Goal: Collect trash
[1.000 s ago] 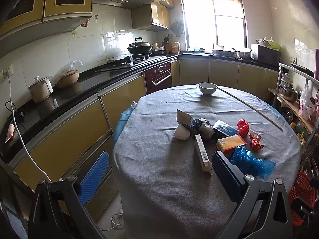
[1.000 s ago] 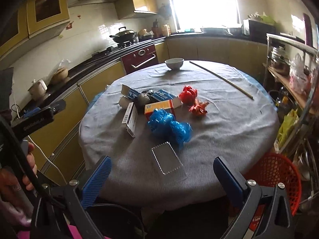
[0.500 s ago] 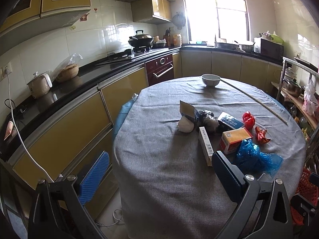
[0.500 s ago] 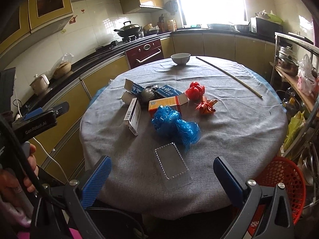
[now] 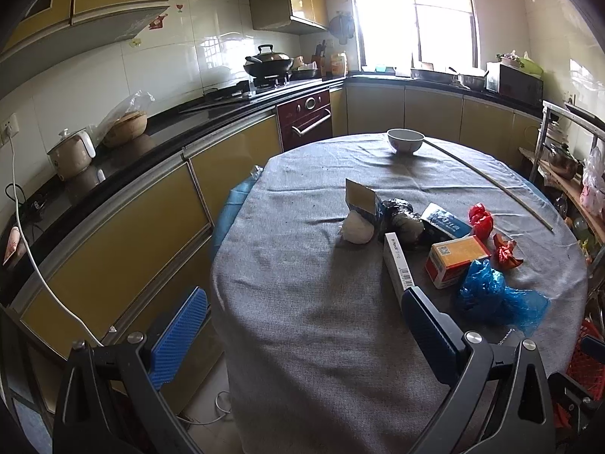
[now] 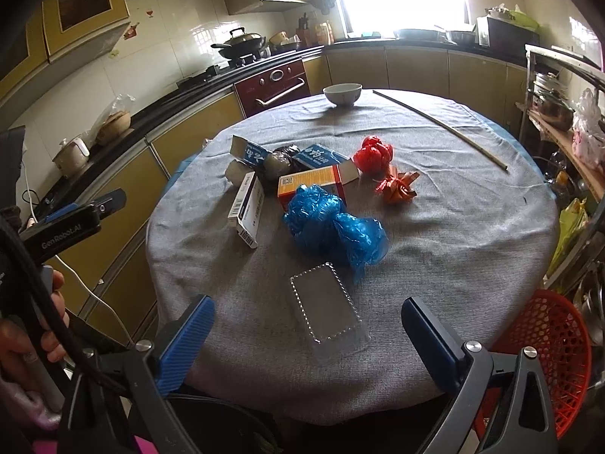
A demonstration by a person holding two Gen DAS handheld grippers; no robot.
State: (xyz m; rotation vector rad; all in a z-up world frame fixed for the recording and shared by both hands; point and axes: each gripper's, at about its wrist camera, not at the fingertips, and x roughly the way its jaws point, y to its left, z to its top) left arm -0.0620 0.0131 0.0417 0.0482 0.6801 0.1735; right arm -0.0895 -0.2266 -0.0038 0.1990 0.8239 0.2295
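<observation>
Trash lies grouped on the round grey-clothed table [image 6: 472, 227]: a crumpled blue plastic bag [image 6: 332, 227], a clear plastic tray [image 6: 327, 308], an orange box [image 6: 314, 185], a long white box [image 6: 247, 210], blue cartons [image 6: 317, 157], a black wad [image 6: 280, 160], a white lump [image 6: 234, 170], a red bag [image 6: 372, 153] and an orange-red wrapper [image 6: 397, 189]. My right gripper [image 6: 308, 335] stands open over the near table edge, just short of the tray. My left gripper [image 5: 302, 325] is open at the table's left edge, its right finger beside the white box [image 5: 397, 265].
A red mesh basket [image 6: 548, 348] stands on the floor at the right. A white bowl [image 6: 342, 94] and a long stick [image 6: 438, 126] lie at the table's far side. Counters and yellow cabinets [image 5: 113, 234] run along the left; a metal rack [image 6: 559, 113] stands at right.
Both grippers have moved forward and a little lower toward the table, so the trash looks closer. Nothing on the table has moved.
</observation>
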